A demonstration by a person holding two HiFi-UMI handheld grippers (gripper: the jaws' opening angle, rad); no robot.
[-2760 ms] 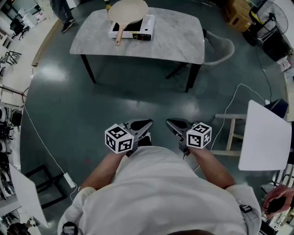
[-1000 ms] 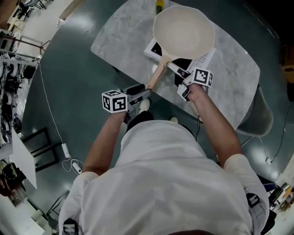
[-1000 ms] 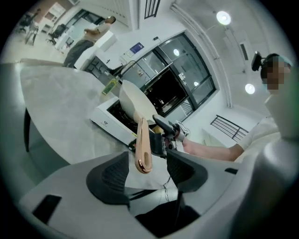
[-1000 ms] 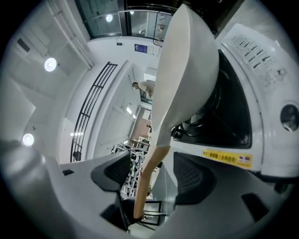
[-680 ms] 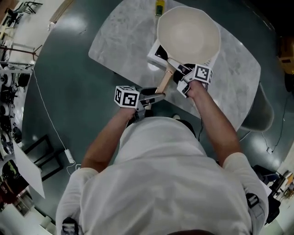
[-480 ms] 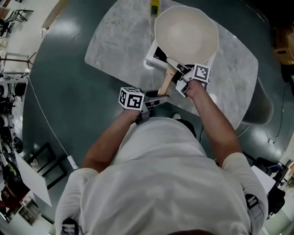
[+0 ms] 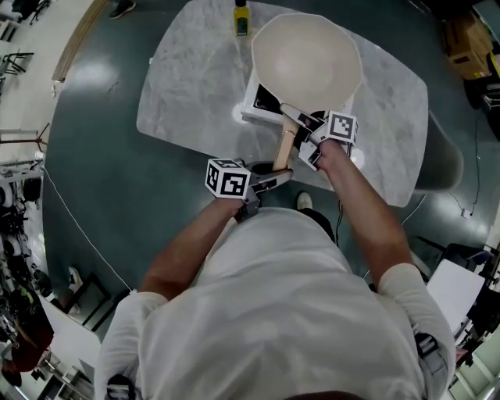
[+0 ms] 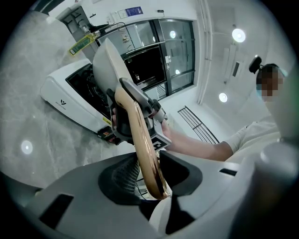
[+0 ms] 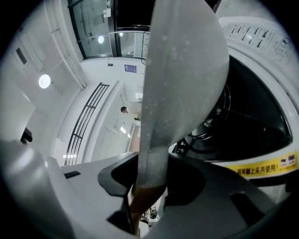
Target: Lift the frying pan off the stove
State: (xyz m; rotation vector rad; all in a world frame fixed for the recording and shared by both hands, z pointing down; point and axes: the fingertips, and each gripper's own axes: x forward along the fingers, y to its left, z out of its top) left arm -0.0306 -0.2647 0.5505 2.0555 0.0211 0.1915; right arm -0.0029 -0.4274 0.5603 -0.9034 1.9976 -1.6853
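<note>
A cream frying pan (image 7: 306,62) sits on a white portable stove (image 7: 254,105), its wooden handle (image 7: 284,146) pointing toward me. My left gripper (image 7: 275,176) is at the handle's free end, and in the left gripper view the handle (image 8: 140,135) runs between the closing jaws of that gripper (image 8: 145,172), against both pads. My right gripper (image 7: 301,123) is at the handle's root by the pan. In the right gripper view the closing jaws of the right gripper (image 9: 152,179) hold the pan's grey neck (image 9: 152,158) between them, with the stove (image 9: 261,140) beyond.
The stove stands on a grey marble table (image 7: 187,86) with a small yellow-green bottle (image 7: 242,17) at its far edge. A grey chair (image 7: 445,156) is tucked in at the table's right, and a cardboard box (image 7: 469,35) lies beyond it.
My left gripper has moved right and forward onto the end of the wooden handle. Both pairs of jaws have closed in on the handle. The right gripper stayed at the handle's root.
</note>
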